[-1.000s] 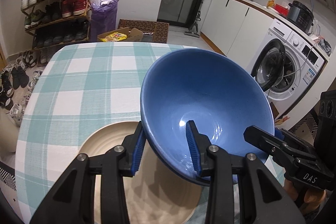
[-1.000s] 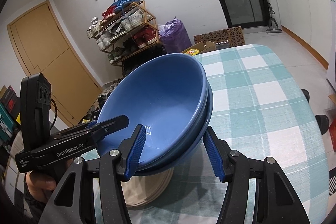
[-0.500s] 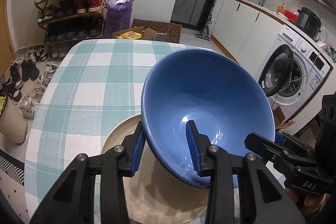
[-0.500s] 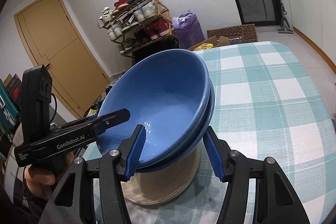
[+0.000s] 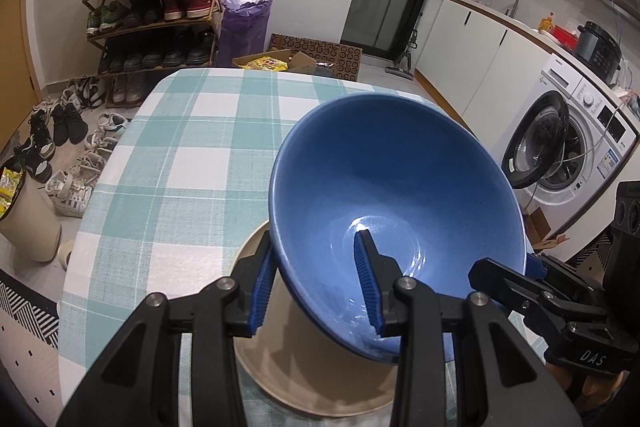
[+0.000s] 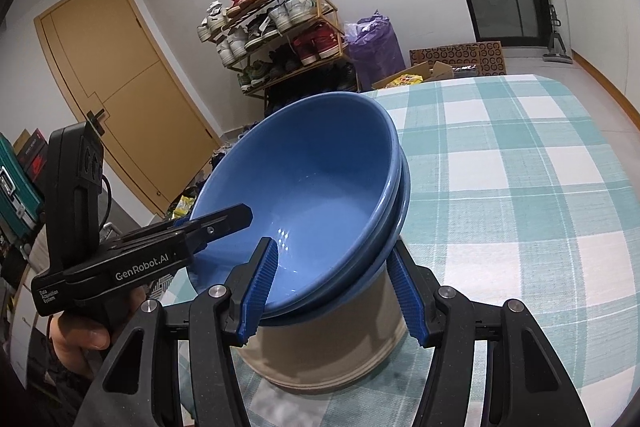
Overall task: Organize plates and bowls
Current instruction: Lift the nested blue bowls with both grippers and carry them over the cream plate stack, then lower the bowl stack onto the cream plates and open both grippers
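**Operator A:** Because the load is two nested blue bowls (image 6: 320, 187), why two grippers?

**Operator B:** Left gripper (image 5: 316, 283) pinches the near rim; right gripper (image 6: 332, 287) clamps both rims opposite. That keeps the tilted pair steady above the beige plate stack (image 6: 332, 347) on the checked table (image 6: 520, 167).

**Operator A:** Count?

**Operator B:** Two bowls, two grippers; plate count cannot be told.

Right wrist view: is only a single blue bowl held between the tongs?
No: two nested blue bowls show as two stacked rims, one inside the other, gripped by the right tongs.
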Available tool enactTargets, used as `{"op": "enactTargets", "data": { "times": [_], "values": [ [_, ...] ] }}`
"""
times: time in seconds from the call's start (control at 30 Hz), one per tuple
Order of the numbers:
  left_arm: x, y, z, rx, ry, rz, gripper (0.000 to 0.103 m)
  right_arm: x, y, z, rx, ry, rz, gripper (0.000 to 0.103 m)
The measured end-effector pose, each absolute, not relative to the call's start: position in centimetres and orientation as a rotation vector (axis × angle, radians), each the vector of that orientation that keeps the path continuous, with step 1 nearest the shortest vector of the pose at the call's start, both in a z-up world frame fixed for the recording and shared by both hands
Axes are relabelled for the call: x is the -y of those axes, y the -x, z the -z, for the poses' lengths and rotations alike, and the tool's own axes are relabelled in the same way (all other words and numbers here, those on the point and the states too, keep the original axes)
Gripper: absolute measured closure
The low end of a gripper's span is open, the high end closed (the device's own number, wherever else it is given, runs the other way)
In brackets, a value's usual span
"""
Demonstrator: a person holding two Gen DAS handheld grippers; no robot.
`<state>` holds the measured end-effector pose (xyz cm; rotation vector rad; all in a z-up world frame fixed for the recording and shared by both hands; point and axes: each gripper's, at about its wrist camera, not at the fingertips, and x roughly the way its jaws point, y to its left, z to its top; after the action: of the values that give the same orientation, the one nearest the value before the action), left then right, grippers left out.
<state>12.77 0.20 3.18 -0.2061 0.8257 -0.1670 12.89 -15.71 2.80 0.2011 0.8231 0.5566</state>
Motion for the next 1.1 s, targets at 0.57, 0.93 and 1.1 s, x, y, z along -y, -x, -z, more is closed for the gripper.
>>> {"op": "enactTargets", "data": {
  "times": [0.57,0.93,1.1],
  "values": [
    [-2.5,-13.0,-1.8,-0.852,0.24,0.136,0.066,13.2,-14.4,-1.3,-0.873,-0.187,-0.583,0.046],
    [-1.6,-13.5,-1.7,-0.845,0.202,0.145,0.061,13.1,-15.7,-0.5,-0.911,-0.187,-0.556,0.045],
    [-1.7,-13.4,-1.6,-0.848,0.201,0.147,0.057,13.1,-15.6,-0.6,-0.91,-0.18,-0.558,0.044]
  ]
}}
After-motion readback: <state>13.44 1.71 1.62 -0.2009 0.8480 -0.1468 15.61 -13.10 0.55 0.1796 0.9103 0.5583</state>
